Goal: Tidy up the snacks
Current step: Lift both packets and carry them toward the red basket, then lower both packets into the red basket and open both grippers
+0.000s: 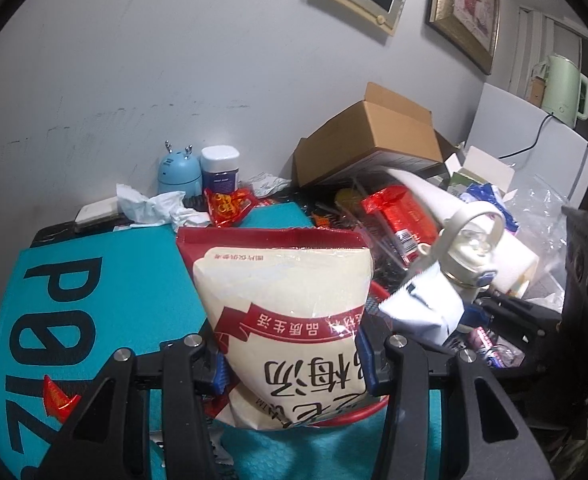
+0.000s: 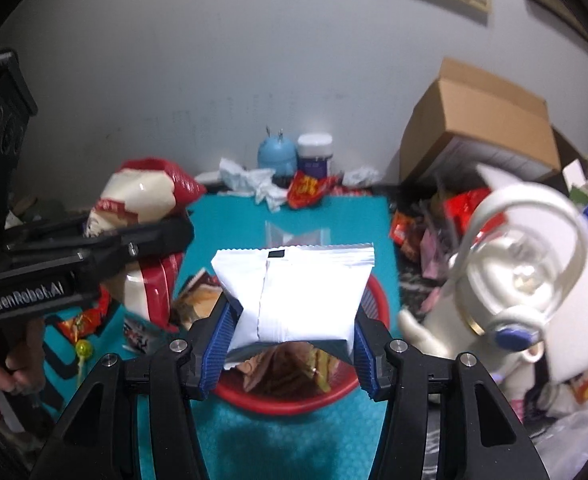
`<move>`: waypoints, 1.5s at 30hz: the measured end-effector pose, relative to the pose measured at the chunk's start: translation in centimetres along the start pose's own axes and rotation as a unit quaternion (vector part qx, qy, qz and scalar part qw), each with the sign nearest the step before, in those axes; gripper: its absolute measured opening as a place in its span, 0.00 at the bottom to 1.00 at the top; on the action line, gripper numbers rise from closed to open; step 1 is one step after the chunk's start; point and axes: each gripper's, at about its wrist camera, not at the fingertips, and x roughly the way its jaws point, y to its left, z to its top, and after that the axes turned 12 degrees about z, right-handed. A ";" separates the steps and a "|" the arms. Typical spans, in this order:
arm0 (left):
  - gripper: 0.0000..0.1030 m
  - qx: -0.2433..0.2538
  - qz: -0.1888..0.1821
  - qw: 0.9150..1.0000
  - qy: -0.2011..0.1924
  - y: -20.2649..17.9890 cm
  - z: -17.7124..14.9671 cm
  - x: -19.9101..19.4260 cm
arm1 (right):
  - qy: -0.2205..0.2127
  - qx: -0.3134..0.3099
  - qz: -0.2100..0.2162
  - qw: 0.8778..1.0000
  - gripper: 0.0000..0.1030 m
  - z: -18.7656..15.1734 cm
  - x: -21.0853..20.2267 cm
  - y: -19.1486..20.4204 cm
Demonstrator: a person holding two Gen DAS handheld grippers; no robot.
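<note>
Left gripper (image 1: 292, 364) clamps the big cream-and-red pouch (image 1: 290, 304) by its lower end, so the bag stands above the red basket (image 2: 290, 400). Right gripper (image 2: 290, 344) pinches the white sachet (image 2: 294, 292) by its sides, hanging directly over the basket. Both held over it, presumably for dropping in. Basket already holds brown wrappers. Loose red snack packet (image 2: 308, 188) lies beyond the basket, unsorted.
</note>
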 end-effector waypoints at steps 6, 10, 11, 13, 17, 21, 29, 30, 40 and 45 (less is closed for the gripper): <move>0.46 -0.001 0.003 1.000 0.017 0.2 -0.3 1.5 | 0.024 0.012 0.005 1.000 0.52 -1.1 2.1 -1.0; 0.46 0.001 0.005 1.000 0.022 -0.1 -0.4 2.0 | 0.037 0.017 0.006 0.999 0.55 -1.6 2.8 -1.4; 0.46 0.002 0.006 1.000 0.023 -0.2 -0.4 2.1 | 0.040 0.019 0.005 0.999 0.55 -1.7 2.9 -1.5; 0.46 0.002 0.007 1.000 0.025 -0.3 -0.4 2.3 | 0.042 0.025 0.005 0.999 0.61 -1.9 2.8 -1.7; 0.46 0.002 0.005 1.000 0.028 -0.7 -0.4 2.5 | 0.038 0.034 0.007 0.999 0.61 -2.1 2.4 -2.0; 0.46 0.004 0.007 1.000 0.030 -1.1 -0.3 2.9 | 0.036 0.036 0.001 0.999 0.61 -2.1 2.1 -2.1; 0.46 0.009 0.002 0.998 0.055 -2.2 -0.9 4.9 | 0.041 0.044 -0.002 0.998 0.61 -2.8 1.8 -2.6; 0.46 0.009 0.001 0.998 0.061 -2.3 -1.0 5.3 | 0.042 0.045 -0.004 0.998 0.61 -3.0 1.9 -2.7; 0.46 0.026 0.004 0.995 0.097 -3.1 -1.6 7.4 | 0.049 0.039 -0.010 0.998 0.61 -3.2 2.1 -2.6; 0.53 0.032 0.005 0.993 0.117 -3.5 -1.7 8.3 | 0.049 0.040 -0.011 0.998 0.61 -3.2 2.1 -2.6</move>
